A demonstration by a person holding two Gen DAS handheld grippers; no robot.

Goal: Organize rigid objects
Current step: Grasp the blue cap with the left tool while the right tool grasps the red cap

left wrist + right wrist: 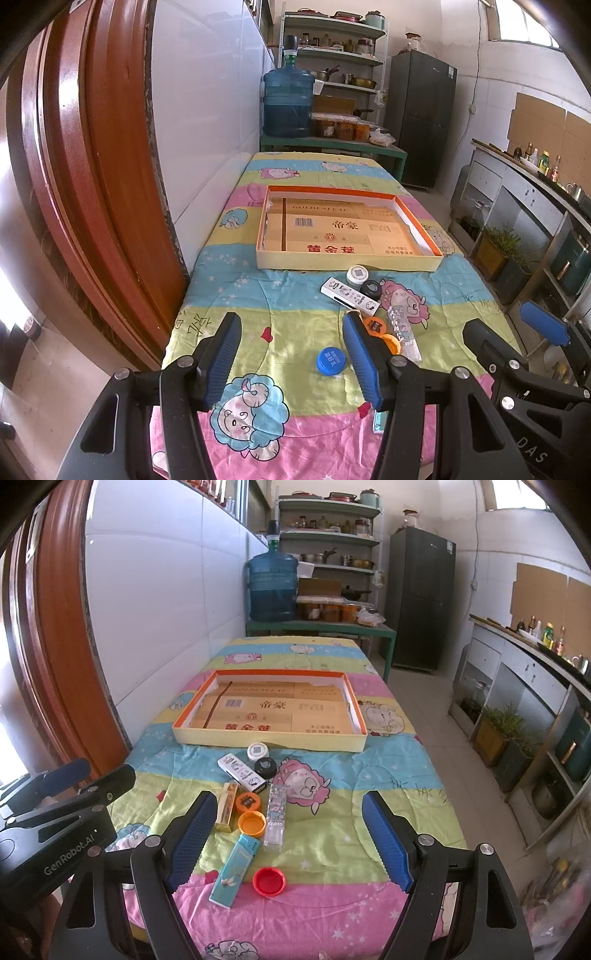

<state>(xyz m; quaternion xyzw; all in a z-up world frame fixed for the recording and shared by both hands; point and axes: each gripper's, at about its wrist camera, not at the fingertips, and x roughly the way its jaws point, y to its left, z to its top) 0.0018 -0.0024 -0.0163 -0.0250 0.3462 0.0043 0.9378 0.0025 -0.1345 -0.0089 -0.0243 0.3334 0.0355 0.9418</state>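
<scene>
The bench (388, 812) carries an empty tray (269, 738), with small items clustered just in front of it. Nothing is sorted yet. Both the left gripper (291, 354) and right gripper (291, 834) hover spread wide, holding nothing; next likely means closing on the nearby red cap (269, 881).

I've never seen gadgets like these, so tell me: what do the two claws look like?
Both are black plastic frames with triangular cut-outs and silver screw heads. Each claw, left and right, has two long fingers faced with ribbed blue pads. The left one's body carries white "GenRobot.AI" lettering; the right one's shows "DAS". No cables are visible.
</scene>
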